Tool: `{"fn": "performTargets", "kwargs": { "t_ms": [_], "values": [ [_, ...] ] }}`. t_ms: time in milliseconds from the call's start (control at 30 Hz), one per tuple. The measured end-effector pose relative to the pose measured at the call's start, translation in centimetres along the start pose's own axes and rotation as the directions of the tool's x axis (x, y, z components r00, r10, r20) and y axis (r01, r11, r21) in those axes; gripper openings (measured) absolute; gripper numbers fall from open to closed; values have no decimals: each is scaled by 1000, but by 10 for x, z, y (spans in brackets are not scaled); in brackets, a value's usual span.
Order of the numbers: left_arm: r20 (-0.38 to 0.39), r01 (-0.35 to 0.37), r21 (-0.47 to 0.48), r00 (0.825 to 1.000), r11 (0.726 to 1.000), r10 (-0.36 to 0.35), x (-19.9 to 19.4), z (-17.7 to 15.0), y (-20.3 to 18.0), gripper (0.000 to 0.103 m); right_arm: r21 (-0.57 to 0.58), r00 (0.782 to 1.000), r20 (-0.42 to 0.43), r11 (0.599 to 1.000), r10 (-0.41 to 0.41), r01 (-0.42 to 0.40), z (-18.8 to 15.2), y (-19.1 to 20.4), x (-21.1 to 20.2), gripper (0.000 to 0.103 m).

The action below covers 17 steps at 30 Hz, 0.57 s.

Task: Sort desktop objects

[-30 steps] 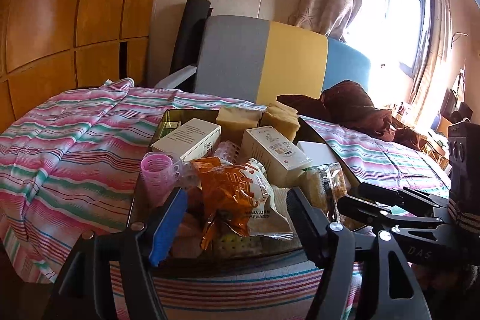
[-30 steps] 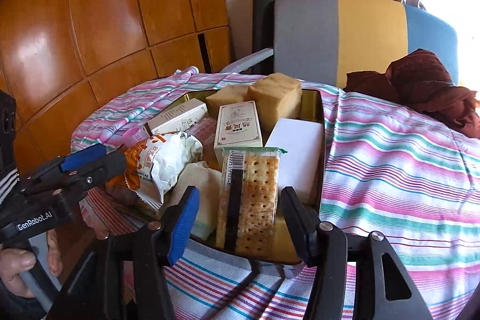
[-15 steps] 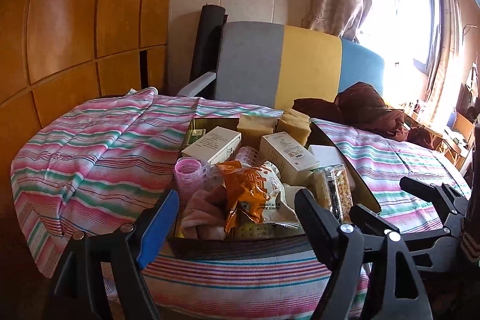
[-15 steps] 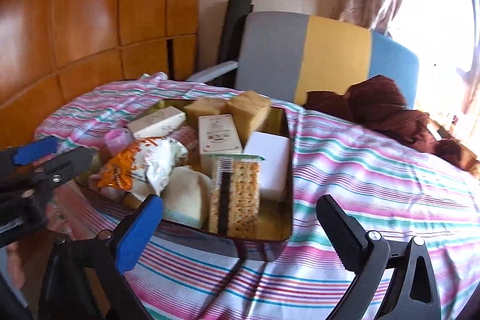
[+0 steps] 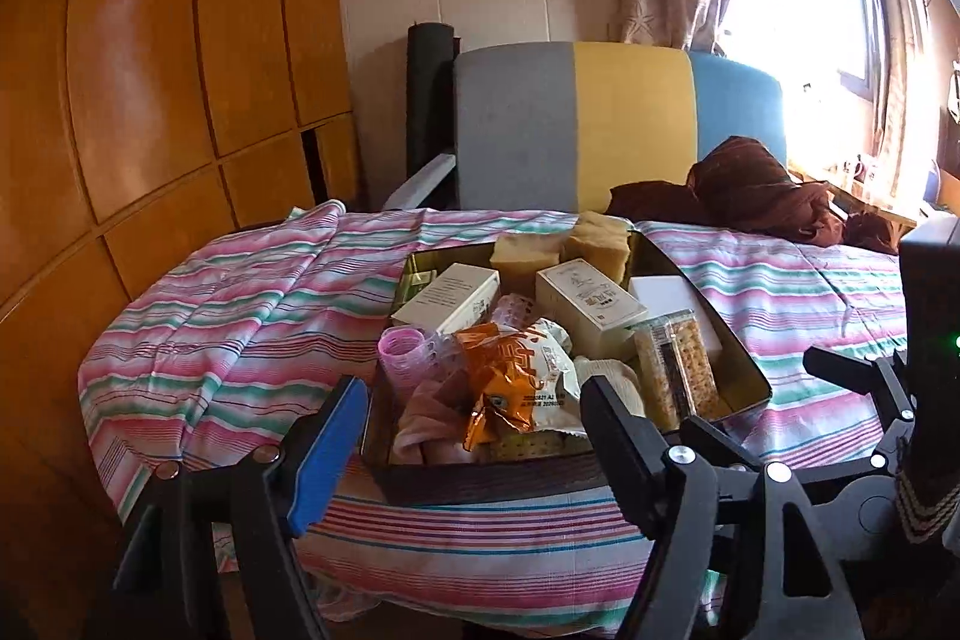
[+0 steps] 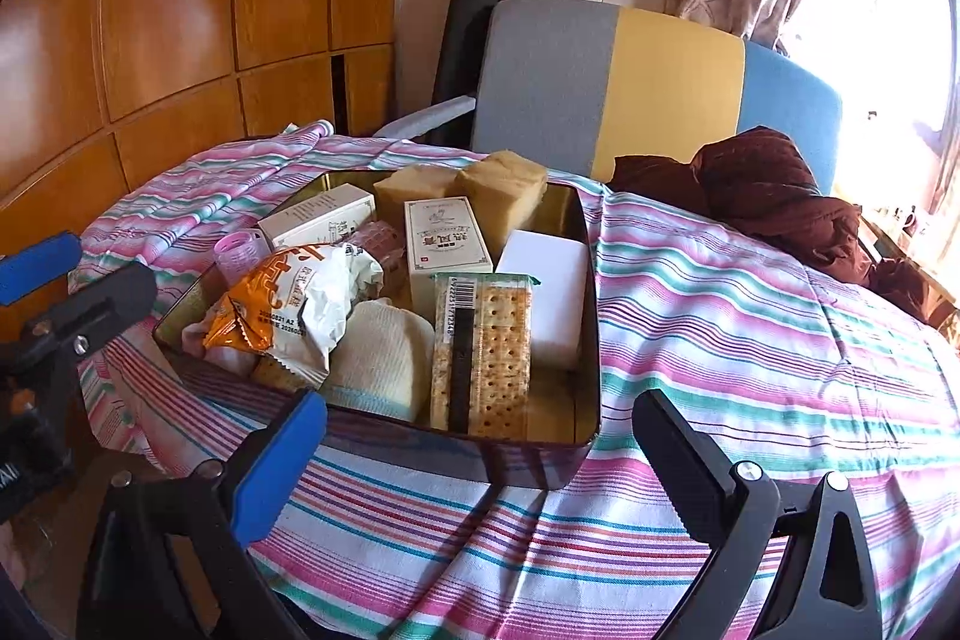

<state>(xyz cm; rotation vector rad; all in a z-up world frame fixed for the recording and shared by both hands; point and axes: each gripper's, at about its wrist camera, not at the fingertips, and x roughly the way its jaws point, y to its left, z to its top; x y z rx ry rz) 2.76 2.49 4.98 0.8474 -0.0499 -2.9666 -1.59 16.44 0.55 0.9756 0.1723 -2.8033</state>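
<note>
Both grippers, left (image 5: 474, 430) and right (image 6: 480, 454): jaws wide apart, empty, short of tin (image 6: 540, 460).

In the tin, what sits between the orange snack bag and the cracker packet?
A cream knitted cloth bundle lies between the orange snack bag and the cracker packet, at the tin's near side. The right wrist view shows it best.
</note>
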Motion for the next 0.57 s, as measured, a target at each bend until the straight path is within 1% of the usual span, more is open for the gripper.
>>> {"fn": "performTargets", "kwargs": {
  "t_ms": [67, 133, 200, 267, 333, 400, 500, 567],
  "values": [
    [2, 10, -44, 1000, 999, -10, 0, -1, 2, 75, 15, 1000, -5, 1000, -1, 1, 0, -2, 2, 103],
    [-15, 17, -56, 1000, 998, -18, 4, -1, 3, 75, 27, 1000, -11, 1000, 0, 1, 0, -3, 3, 103],
    [-35, -10, -41, 999, 999, 8, 9, -3, 0, 75, 26, 1000, -14, 1000, -5, 5, 0, -2, 4, 103],
    [-55, -30, -46, 998, 998, 28, 13, -6, 0, 74, 19, 1000, -14, 1000, -11, 12, -1, 0, 5, 103],
    [-70, -40, -56, 997, 998, 36, 16, -8, 2, 71, 9, 1000, -17, 1000, -13, 13, -1, 3, 6, 103],
    [-75, -52, -59, 996, 997, 48, 19, -10, 4, 63, -2, 1000, -18, 1000, -15, 15, -2, 5, 6, 103],
    [-66, -72, -67, 996, 995, 67, 20, -11, 7, 55, -13, 1000, -15, 1000, -20, 20, -3, 7, 6, 103],
    [-58, -86, -64, 995, 994, 82, 19, -12, 9, 54, -14, 1000, -10, 1000, -25, 25, -3, 7, 5, 103]
  ]
}}
